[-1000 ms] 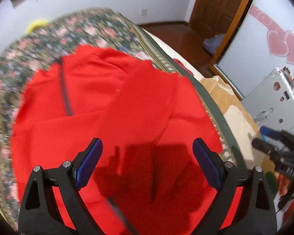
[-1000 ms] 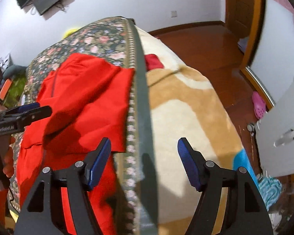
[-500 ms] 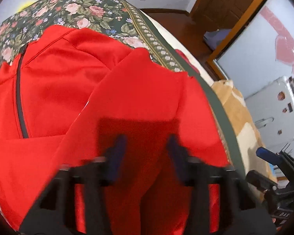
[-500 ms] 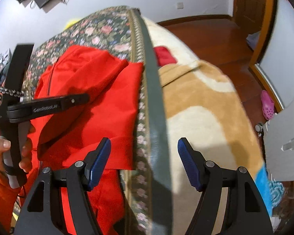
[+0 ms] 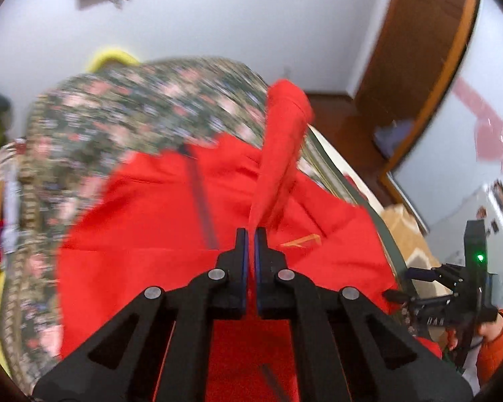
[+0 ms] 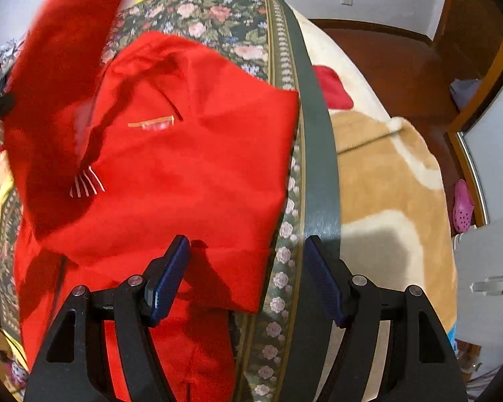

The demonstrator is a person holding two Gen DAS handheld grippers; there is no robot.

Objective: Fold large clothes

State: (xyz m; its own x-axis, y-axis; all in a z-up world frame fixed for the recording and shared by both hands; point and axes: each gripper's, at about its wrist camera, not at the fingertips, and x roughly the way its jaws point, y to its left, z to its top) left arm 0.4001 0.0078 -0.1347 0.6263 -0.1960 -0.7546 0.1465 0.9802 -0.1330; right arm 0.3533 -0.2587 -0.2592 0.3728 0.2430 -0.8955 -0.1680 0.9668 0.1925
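A large red zip jacket (image 5: 157, 221) lies spread on a floral bedspread (image 5: 117, 110); it also shows in the right wrist view (image 6: 191, 174). My left gripper (image 5: 251, 234) is shut on the jacket's red sleeve (image 5: 278, 154) and holds it lifted above the body; the raised sleeve (image 6: 57, 67) appears blurred at the left of the right wrist view. My right gripper (image 6: 246, 251) is open and empty, hovering over the jacket's lower right edge near the bedspread's green border (image 6: 318, 154). The right gripper also shows in the left wrist view (image 5: 415, 281).
A tan and cream blanket (image 6: 395, 181) covers the bed to the right of the bedspread. A small red cloth (image 6: 332, 87) lies on it. A wooden floor (image 6: 392, 57), a door (image 5: 415, 53) and a white cabinet (image 6: 486, 281) are to the right.
My left gripper closed on the sleeve and lifted it up off the jacket body. My right gripper moved in over the jacket's lower right edge, still open.
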